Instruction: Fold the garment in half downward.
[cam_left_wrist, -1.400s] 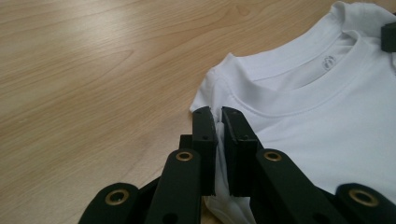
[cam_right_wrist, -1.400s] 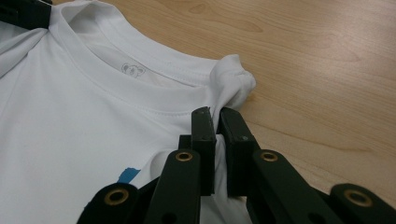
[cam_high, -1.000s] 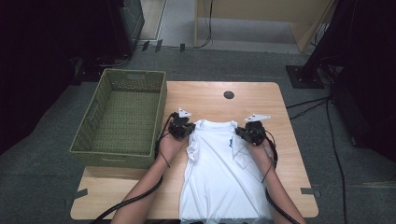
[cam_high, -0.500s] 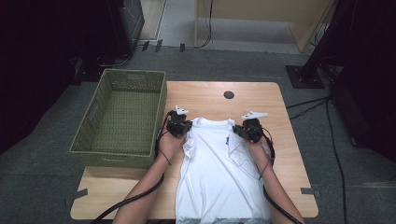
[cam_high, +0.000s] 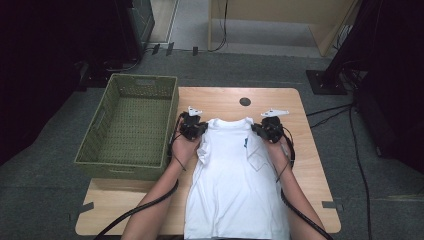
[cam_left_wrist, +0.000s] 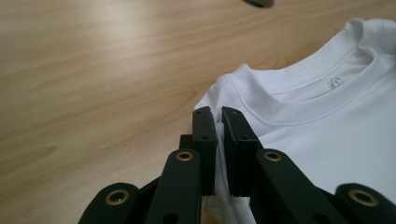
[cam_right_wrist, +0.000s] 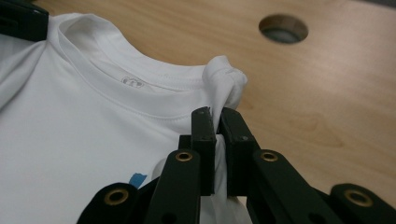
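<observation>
My white T-shirt (cam_high: 235, 185) lies face up at the centre of the high view, collar toward the top, hem at the bottom edge. My left gripper (cam_high: 196, 129) and right gripper (cam_high: 264, 129) each pinch a shoulder. Since a second ago, the right shoulder has lifted slightly.

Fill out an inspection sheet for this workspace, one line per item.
Surface: wooden table, round hole near far edge.
Job's things: white T-shirt lying flat, collar toward the far edge, blue mark on chest.
Clutter: nothing seen.
Grippers: left gripper shut on one shoulder; right gripper shut on the other.
Cables: black cable trailing from each gripper along the forearms.
Surroundings: empty green basket at left; grey floor, floor cables, dark equipment.
</observation>
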